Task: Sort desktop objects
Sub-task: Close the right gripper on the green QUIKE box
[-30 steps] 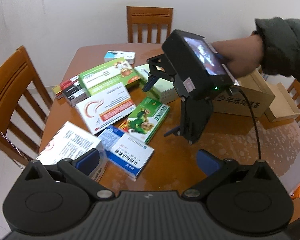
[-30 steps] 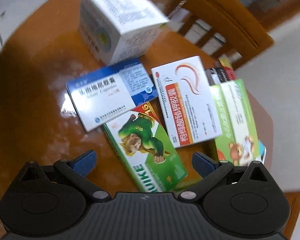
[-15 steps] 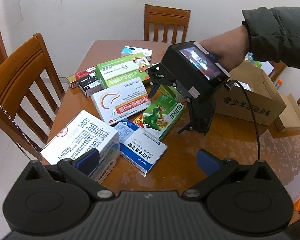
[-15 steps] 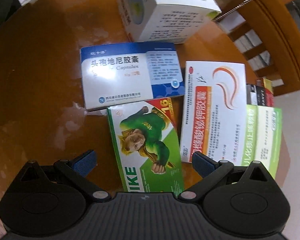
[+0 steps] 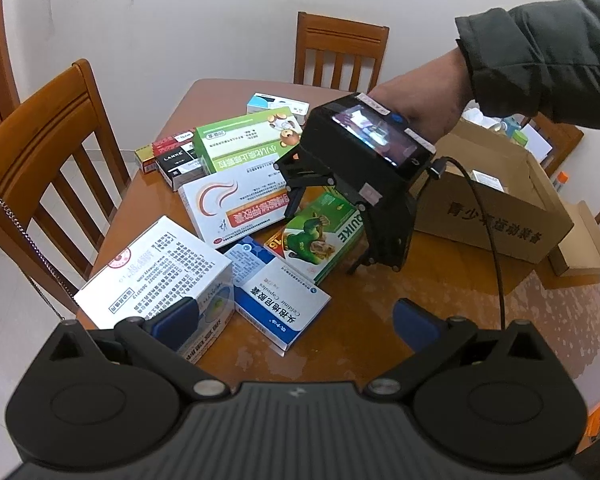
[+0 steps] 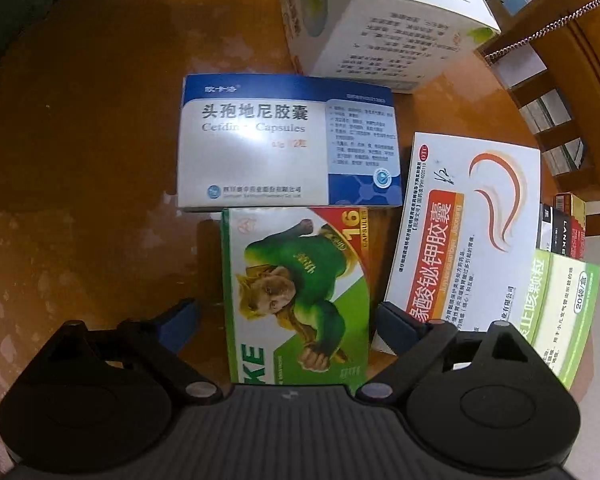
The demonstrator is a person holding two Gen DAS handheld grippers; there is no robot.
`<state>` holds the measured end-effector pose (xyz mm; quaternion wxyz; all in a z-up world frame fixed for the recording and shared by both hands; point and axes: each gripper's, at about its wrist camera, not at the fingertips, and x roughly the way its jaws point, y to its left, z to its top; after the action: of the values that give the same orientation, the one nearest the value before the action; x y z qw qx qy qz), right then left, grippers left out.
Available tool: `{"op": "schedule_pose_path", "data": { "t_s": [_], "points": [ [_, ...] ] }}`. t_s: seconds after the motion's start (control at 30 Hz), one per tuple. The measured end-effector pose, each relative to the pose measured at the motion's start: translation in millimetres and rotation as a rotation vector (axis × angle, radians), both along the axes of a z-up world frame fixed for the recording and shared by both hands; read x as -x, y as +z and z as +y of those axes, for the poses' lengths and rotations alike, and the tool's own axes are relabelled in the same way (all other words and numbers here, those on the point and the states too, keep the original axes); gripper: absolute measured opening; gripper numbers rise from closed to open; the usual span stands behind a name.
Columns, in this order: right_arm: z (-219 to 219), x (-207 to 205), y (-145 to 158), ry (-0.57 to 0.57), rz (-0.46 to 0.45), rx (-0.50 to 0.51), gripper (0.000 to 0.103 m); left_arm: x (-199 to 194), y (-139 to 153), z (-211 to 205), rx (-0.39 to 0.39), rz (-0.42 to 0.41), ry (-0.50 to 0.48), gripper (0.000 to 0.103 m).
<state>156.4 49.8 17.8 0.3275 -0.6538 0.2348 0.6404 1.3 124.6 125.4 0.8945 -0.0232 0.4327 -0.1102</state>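
My right gripper (image 6: 288,320) points straight down over the green monkey box (image 6: 296,292), jaws wide but just been closing in, box between them, pads not pressing (yet). Blue capsule box (image 6: 288,140) lies just beyond. Left gripper (image 5: 296,320) hangs open, empty.

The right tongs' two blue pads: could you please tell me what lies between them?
The green monkey box lies between the open right tongs in the right wrist view, with a gap showing on each side. Their jaws have just been closing.
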Motion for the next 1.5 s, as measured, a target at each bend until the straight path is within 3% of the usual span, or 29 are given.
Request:
{"op": "schedule_pose_path", "data": {
  "t_s": [0.57,0.93,1.27,1.5],
  "points": [
    [21,-16,-3,0.074,0.014,0.083,0.096,-2,1,3,0.013,0.000,0.032,0.103],
    [31,-33,2,0.055,0.047,0.106,0.081,-3,2,3,0.019,-0.003,0.038,0.103],
    [36,-41,4,-0.011,0.063,0.091,0.077,-3,2,1,0.022,-0.003,0.031,0.103],
    [19,-39,22,-0.095,0.075,0.061,0.077,-3,5,0,0.024,-0.014,0.020,0.103]
  ]
}}
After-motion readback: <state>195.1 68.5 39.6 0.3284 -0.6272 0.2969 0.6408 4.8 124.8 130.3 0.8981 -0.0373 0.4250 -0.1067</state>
